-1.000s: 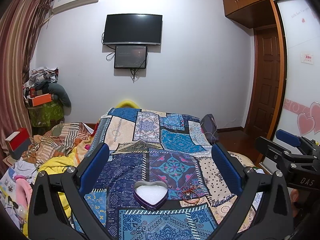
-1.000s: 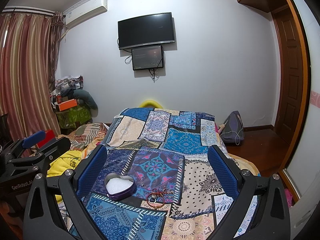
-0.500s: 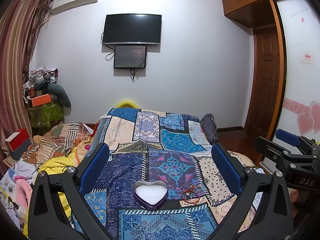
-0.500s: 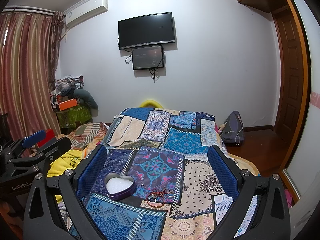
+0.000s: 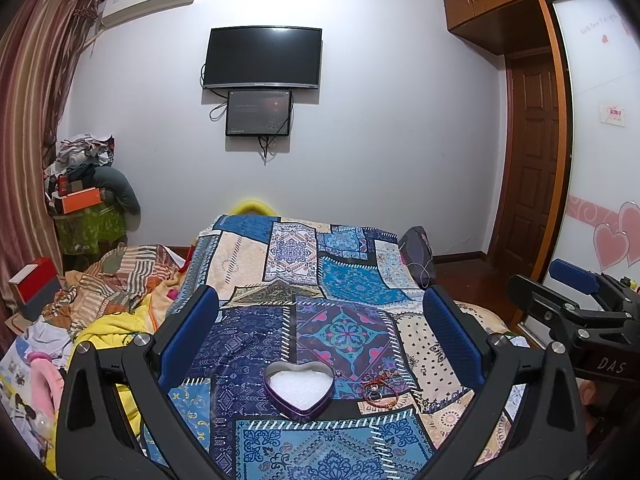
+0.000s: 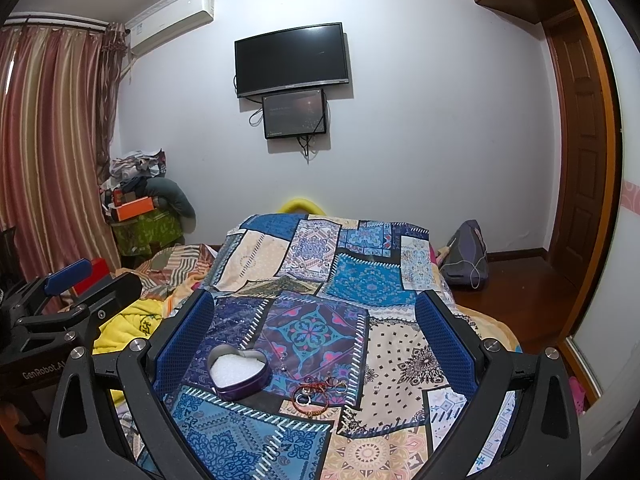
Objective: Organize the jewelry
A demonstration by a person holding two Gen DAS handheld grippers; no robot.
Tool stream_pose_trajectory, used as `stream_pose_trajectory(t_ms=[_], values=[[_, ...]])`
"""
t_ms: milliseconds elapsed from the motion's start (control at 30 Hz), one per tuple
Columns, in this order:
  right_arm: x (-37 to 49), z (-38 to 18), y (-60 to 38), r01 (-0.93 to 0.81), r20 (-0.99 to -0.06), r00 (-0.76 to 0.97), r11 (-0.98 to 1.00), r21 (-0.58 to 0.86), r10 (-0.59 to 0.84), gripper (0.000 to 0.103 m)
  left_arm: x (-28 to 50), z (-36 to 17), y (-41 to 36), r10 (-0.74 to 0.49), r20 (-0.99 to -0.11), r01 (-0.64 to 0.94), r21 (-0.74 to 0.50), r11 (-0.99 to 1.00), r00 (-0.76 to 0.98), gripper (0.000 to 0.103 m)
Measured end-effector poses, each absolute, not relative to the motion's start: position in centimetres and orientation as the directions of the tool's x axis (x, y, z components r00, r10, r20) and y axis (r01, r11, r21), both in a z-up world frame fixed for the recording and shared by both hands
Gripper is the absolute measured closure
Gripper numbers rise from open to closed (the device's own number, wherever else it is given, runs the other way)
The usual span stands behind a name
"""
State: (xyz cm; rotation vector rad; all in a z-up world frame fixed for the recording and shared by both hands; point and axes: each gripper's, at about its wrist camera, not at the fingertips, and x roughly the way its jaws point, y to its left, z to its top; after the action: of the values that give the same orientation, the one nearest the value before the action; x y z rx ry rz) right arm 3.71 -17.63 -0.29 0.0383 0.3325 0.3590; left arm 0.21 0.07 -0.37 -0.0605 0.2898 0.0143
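A purple heart-shaped tin [image 5: 298, 388] with white padding lies open on the patchwork bedspread [image 5: 344, 280]; it also shows in the right wrist view [image 6: 239, 373]. A small pile of jewelry [image 5: 380, 390], with a red cord bracelet and rings, lies just right of the tin, and shows in the right wrist view [image 6: 316, 394]. My left gripper [image 5: 320, 336] is open and empty, held above the tin. My right gripper [image 6: 314, 340] is open and empty, above tin and jewelry. Each gripper shows at the edge of the other's view.
The bed fills the middle. Crumpled blankets and clothes [image 5: 104, 300] lie at the left. A cluttered stand [image 5: 88, 208] is by the curtain. A bag [image 6: 466, 256] sits on the floor at the right, near a wooden door [image 5: 532, 160]. A TV [image 5: 262, 58] hangs on the far wall.
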Motion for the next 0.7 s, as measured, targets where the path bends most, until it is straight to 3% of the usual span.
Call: stream_pose_trajectory(t_ms=[367,700], values=[[4.9,-1.8,-17.5,-0.333,-0.344,0.874,0.938,0.093,0.344,0.003,1.6,-0.9,0.3,0.005,-0.323,-0.025,-0.058,0.998,0.946,0.000],[7.7,-4.6,-18.5,-0.297,-0.440,0.844,0.950,0.094,0.307,0.003,5.2,-3.8,0.4,-0.012,-0.437,-0.015,-0.059,0.998,0.899,0.001]])
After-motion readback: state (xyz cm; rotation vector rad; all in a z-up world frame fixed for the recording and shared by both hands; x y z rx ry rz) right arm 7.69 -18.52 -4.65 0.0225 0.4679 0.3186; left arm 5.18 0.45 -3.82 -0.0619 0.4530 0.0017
